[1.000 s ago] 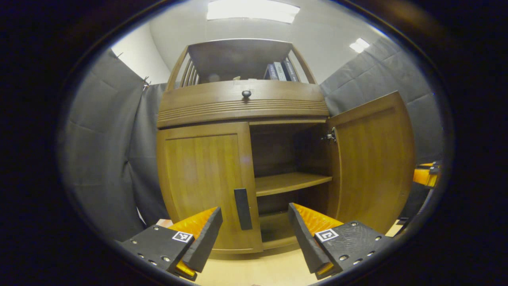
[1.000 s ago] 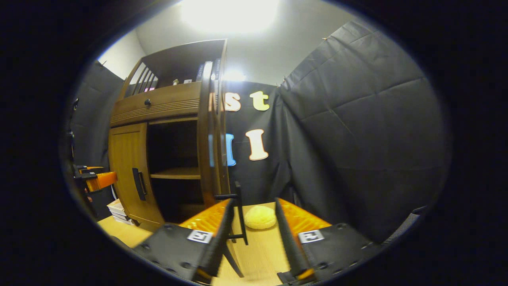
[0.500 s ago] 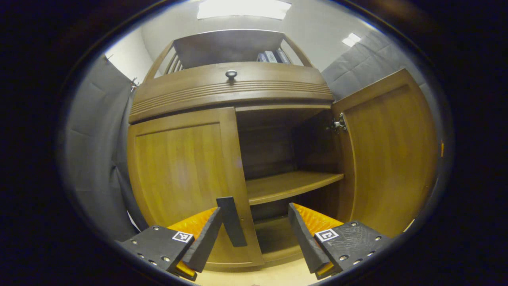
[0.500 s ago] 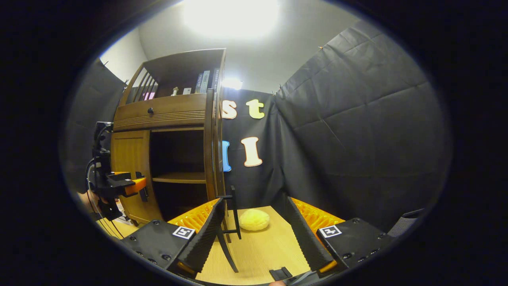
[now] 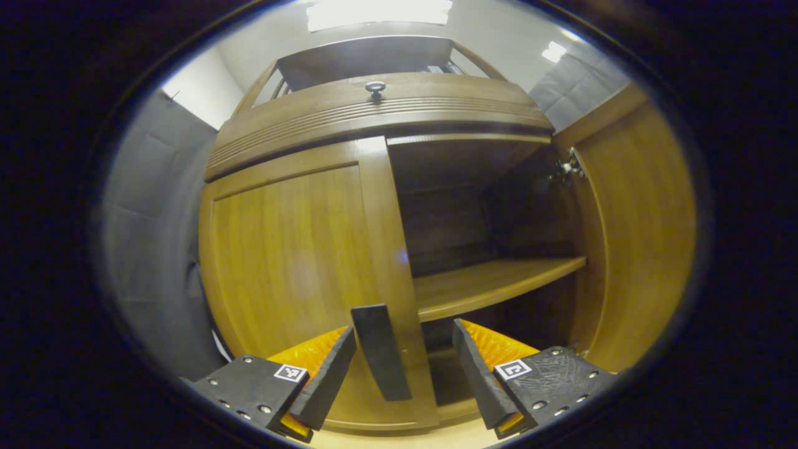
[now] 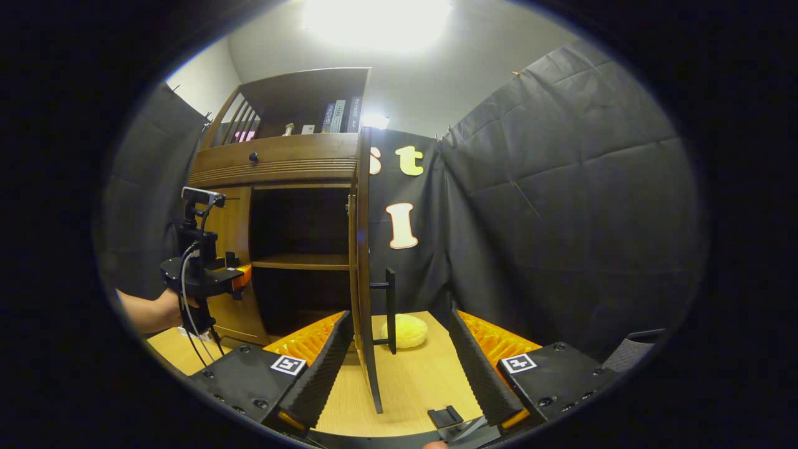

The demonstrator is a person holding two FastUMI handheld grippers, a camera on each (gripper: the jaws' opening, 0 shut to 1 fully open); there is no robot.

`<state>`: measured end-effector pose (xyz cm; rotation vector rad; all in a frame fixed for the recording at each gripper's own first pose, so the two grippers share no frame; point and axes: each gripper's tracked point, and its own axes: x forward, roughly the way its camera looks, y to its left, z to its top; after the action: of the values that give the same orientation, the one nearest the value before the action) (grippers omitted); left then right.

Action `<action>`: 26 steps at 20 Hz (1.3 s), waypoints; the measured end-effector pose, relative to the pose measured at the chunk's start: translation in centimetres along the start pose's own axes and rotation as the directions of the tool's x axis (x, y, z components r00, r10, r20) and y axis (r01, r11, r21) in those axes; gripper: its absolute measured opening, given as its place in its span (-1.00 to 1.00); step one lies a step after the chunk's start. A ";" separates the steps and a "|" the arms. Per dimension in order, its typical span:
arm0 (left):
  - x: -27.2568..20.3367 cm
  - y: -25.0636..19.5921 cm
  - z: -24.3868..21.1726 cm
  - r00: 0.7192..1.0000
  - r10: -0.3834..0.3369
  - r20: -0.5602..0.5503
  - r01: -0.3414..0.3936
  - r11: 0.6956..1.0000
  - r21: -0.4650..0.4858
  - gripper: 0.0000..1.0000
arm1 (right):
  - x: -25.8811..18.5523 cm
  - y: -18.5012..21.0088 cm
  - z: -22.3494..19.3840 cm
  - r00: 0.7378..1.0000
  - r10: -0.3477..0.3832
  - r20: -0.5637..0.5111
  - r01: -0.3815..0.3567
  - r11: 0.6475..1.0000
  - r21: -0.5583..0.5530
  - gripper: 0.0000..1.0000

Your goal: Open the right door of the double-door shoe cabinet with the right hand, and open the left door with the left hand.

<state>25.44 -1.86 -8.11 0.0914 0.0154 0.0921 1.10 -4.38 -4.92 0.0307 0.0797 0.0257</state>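
Observation:
The wooden shoe cabinet's left door (image 5: 293,262) is closed. Its black bar handle (image 5: 380,358) stands between the fingers of my left gripper (image 5: 402,349), which is open and does not press on it. The right door (image 5: 642,237) is swung wide open, baring the inner shelf (image 5: 492,284). In the right gripper view that door (image 6: 360,249) is seen edge-on, its handle (image 6: 389,308) just ahead of my right gripper (image 6: 399,337), open and holding nothing. My left gripper (image 6: 212,277), held by a hand (image 6: 149,312), sits at the left door.
A yellow soft lump (image 6: 404,330) lies on the wooden floor (image 6: 424,380) beside the open door. Books (image 6: 340,115) stand on the cabinet's top shelf, above a drawer with a round knob (image 5: 375,88). Black cloth walls close in on both sides.
My left gripper has moved up to the left door until the handle came between its fingers. My right gripper's fingers have spread and drawn back from the right door's handle.

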 end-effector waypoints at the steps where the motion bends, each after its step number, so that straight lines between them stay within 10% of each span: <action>1: 0.1 0.0 -0.5 1.000 -0.006 -0.004 0.006 1.000 -0.013 0.93 | -0.2 0.1 -0.1 1.000 -0.004 0.002 0.004 1.000 -0.004 0.95; 9: 2.9 2.3 -3.0 0.993 0.033 -0.111 -0.038 0.998 -0.045 0.72 | 0.0 0.1 -0.4 1.000 0.003 0.003 -0.003 1.000 0.014 0.95; 13: 3.3 0.7 -2.9 0.992 -0.067 -0.104 0.057 0.993 -0.100 0.53 | 0.0 -0.2 -0.6 1.000 0.011 0.006 -0.011 1.000 0.023 0.95; 20: 2.2 1.0 -3.0 0.989 -0.033 -0.145 0.017 0.994 -0.110 -0.64 | 0.2 -0.2 -0.8 0.999 0.048 0.009 -0.049 0.998 0.026 0.95; 26: -3.3 2.5 -2.6 0.989 -0.020 -0.147 0.006 0.995 -0.100 -0.63 | 1.1 1.0 -0.5 0.994 0.103 0.025 -0.104 0.993 0.050 0.95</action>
<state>21.86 0.59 -10.42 -0.0154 0.1593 0.0863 2.09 -3.37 -5.45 0.0864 0.0566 0.1273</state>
